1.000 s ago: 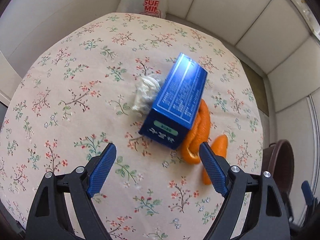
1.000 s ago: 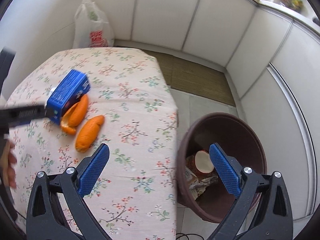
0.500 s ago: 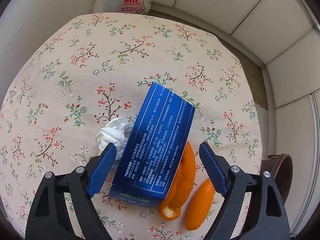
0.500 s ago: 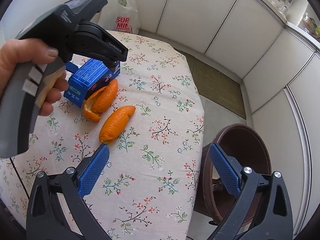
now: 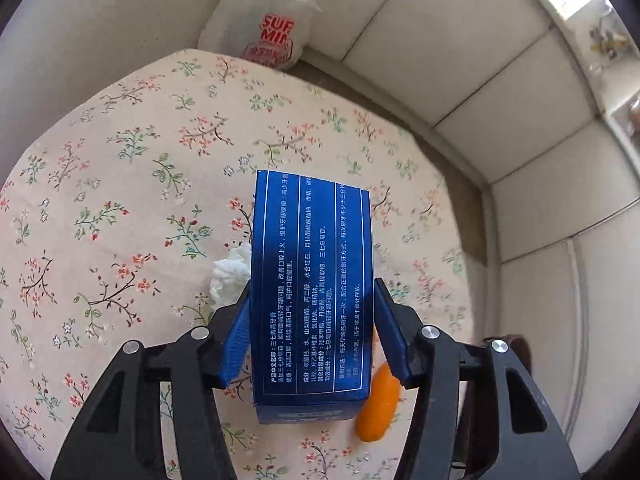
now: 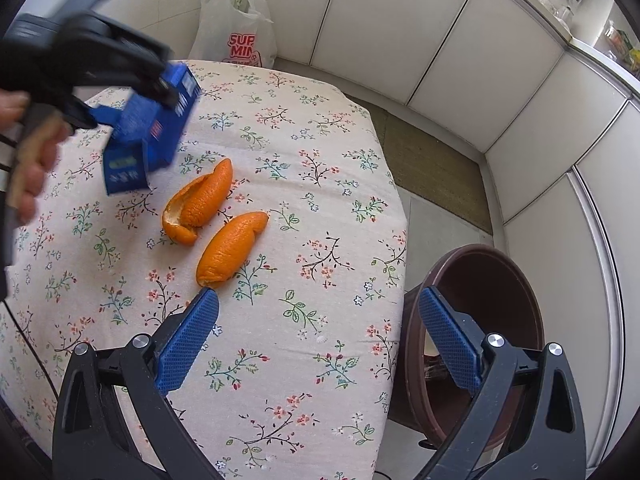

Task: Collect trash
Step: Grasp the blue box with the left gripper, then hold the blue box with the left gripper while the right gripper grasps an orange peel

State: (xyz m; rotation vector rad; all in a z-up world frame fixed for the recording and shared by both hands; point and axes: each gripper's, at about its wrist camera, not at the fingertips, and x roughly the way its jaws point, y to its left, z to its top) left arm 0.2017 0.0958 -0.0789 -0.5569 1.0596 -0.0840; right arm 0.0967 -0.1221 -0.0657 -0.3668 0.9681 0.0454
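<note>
My left gripper [image 5: 312, 334] is shut on a blue carton [image 5: 312, 292] and holds it above the floral table [image 5: 120, 200]; in the right wrist view the carton [image 6: 156, 128] hangs lifted at the far left. A crumpled white tissue [image 5: 230, 272] lies just left of the carton. Two orange peels [image 6: 200, 204] [image 6: 232, 246] lie on the cloth; one peel [image 5: 378, 404] shows under the carton. My right gripper [image 6: 318, 338] is open and empty over the table's right edge, beside the brown bin [image 6: 480, 340].
A white plastic shopping bag [image 6: 236, 28] stands on the floor behind the table. White cabinet doors [image 6: 440, 52] line the back and right. The bin stands on the floor just off the table's right edge [image 6: 400, 240].
My left gripper has closed on the blue carton and lifted it off the table, uncovering the peels. My right gripper has swung left, further over the table.
</note>
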